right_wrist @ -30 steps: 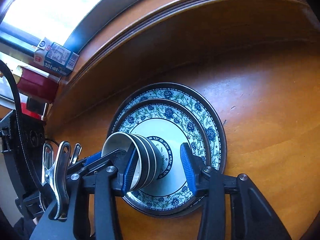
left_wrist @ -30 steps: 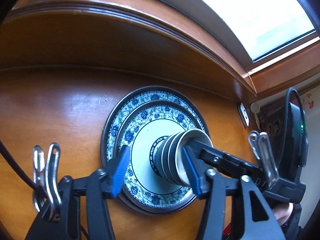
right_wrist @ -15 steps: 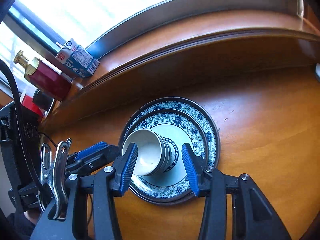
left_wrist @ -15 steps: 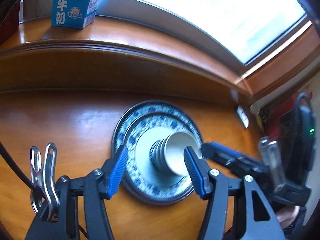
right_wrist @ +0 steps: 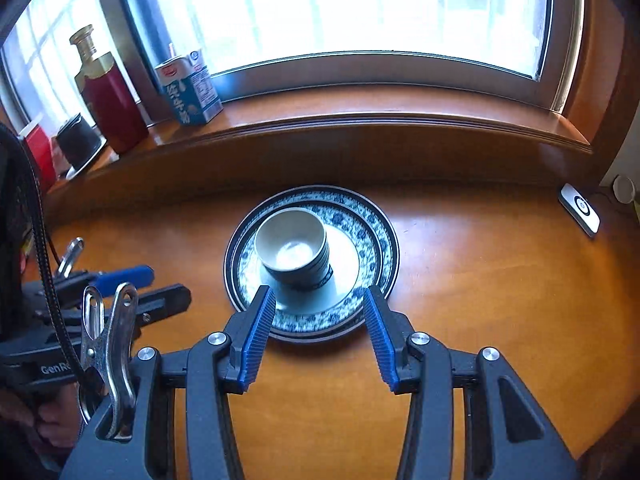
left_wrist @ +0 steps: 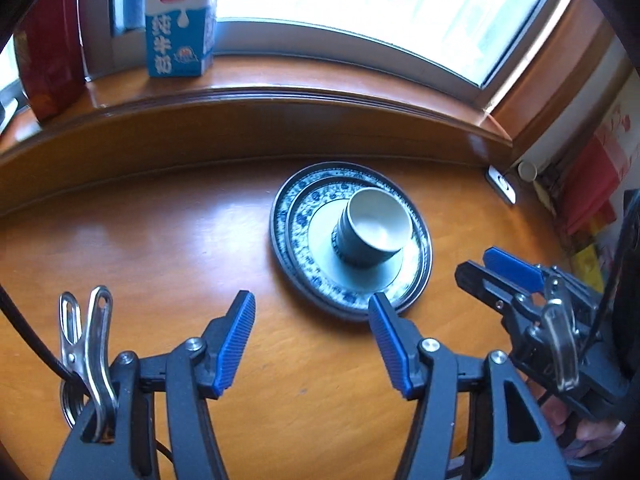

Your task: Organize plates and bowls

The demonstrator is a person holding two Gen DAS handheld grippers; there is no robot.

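Observation:
A stack of small bowls stands upright on two stacked blue-and-white plates on the wooden table. My left gripper is open and empty, above the table to the near left of the plates. My right gripper is open and empty, just in front of the plates' near rim. The right gripper also shows at the right of the left wrist view, and the left gripper at the left of the right wrist view.
A wooden sill runs behind the table, under the window. On it stand a blue milk carton, a red bottle and a dark cup. A small white device lies at the table's far right.
Both grippers have pulled back and up from the bowl stack. The stack now stands free on the plates, and the sill and window have come into view.

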